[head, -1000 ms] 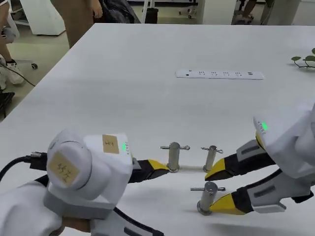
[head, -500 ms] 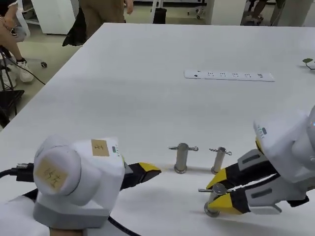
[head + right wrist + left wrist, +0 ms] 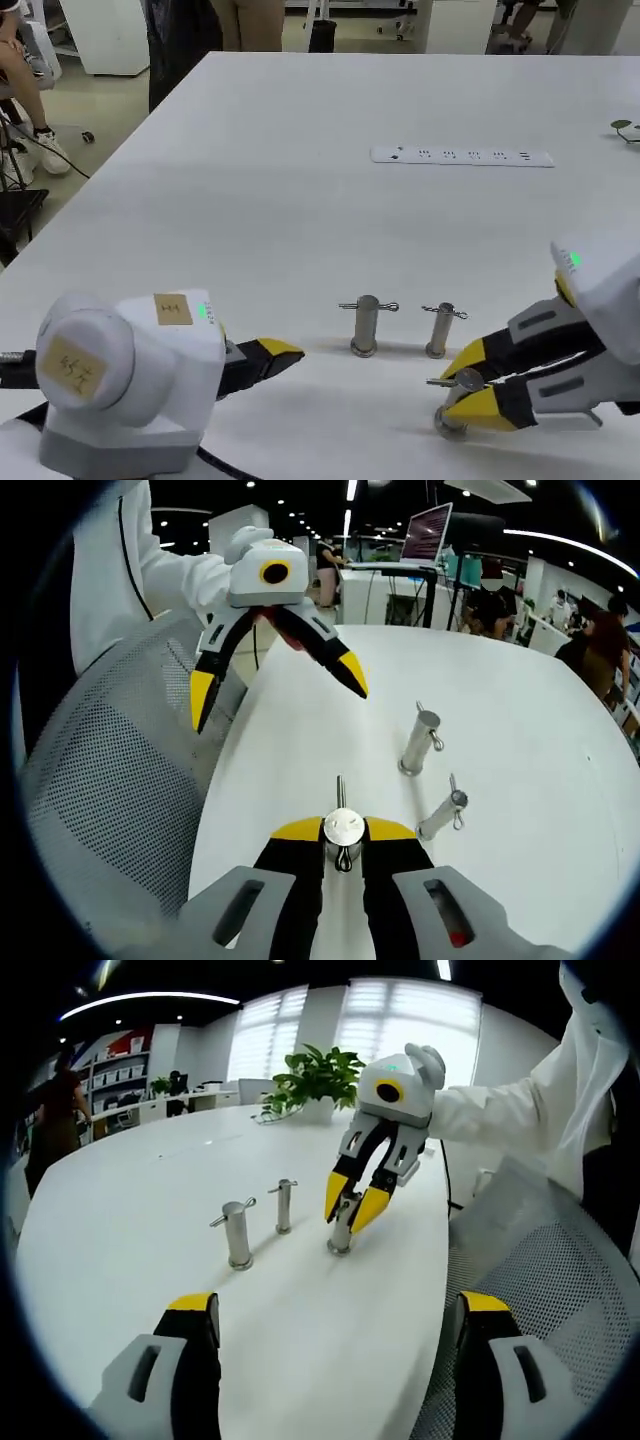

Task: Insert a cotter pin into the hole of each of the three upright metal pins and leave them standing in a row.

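Observation:
Two upright metal pins, the left pin (image 3: 364,326) (image 3: 238,1234) (image 3: 420,740) and the middle pin (image 3: 438,331) (image 3: 284,1206) (image 3: 443,815), stand side by side on the white table (image 3: 300,200), each with a cotter pin through its top. A third metal pin (image 3: 456,397) (image 3: 342,1228) (image 3: 343,829), also carrying a cotter pin, stands nearer me and to the right. My right gripper (image 3: 470,385) (image 3: 352,1200) (image 3: 343,842) is shut on it near its head. My left gripper (image 3: 262,358) (image 3: 335,1305) (image 3: 275,685) hangs open left of the pins, holding nothing.
A white power strip (image 3: 460,156) lies farther back on the table. Plant leaves (image 3: 625,125) reach in at the right edge, and a potted plant (image 3: 305,1075) stands beyond. A mesh chair (image 3: 110,810) sits by the table's near edge. People stand past the far end.
My left gripper has drawn back to the left, away from the left pin's base. My right gripper's jaws have shut on the near pin.

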A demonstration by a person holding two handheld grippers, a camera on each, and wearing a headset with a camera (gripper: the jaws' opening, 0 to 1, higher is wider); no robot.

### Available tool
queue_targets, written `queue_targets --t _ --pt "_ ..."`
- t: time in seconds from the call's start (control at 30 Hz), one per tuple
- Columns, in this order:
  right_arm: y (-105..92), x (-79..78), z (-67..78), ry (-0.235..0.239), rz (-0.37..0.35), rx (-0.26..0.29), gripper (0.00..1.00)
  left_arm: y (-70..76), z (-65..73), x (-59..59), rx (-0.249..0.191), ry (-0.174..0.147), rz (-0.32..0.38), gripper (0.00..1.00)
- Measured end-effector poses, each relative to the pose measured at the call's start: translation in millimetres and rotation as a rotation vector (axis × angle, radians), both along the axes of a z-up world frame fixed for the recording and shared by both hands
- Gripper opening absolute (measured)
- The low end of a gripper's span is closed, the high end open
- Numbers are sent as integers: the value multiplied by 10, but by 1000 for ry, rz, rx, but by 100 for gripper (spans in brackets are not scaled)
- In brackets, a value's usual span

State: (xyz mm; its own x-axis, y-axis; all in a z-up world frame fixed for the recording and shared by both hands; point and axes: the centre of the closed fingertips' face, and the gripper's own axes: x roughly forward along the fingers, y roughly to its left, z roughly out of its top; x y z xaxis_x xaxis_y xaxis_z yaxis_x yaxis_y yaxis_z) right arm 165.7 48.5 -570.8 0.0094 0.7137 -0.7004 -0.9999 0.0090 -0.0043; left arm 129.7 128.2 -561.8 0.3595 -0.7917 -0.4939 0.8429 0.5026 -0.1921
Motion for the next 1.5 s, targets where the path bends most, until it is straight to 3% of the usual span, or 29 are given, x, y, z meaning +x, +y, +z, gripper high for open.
queue_targets --t 0.23,0.4,0.6,0.97,1.07,1.1,1.2,1.27,1.33,1.4,1.5 --pt "-318 193 -1 -12 -49 -32 8 85 35 34 21 -17 15 99" --pt "-450 355 -2 -45 -71 -43 8 119 31 44 31 -21 28 99" --pt "-520 506 -11 -49 -98 -45 8 151 6 34 52 -20 32 99" --pt "-532 570 -58 -45 -81 -43 9 211 1 4 70 -16 45 98" --pt "-526 601 -58 -39 -97 -36 9 215 17 4 61 -16 54 98" --pt "-537 614 -64 -10 -139 -37 9 216 26 5 58 -13 56 98" --pt "-529 633 -52 -39 -126 -28 10 197 97 6 11 21 74 96" --pt "-533 640 -43 -55 -129 -32 10 198 125 18 3 19 74 96" --pt "-497 686 37 -39 -196 18 14 195 133 21 3 21 74 97" --pt "-479 708 140 -34 -217 64 21 198 135 24 9 17 71 97" --pt "-511 731 243 -61 -239 78 33 199 135 25 15 17 70 97"
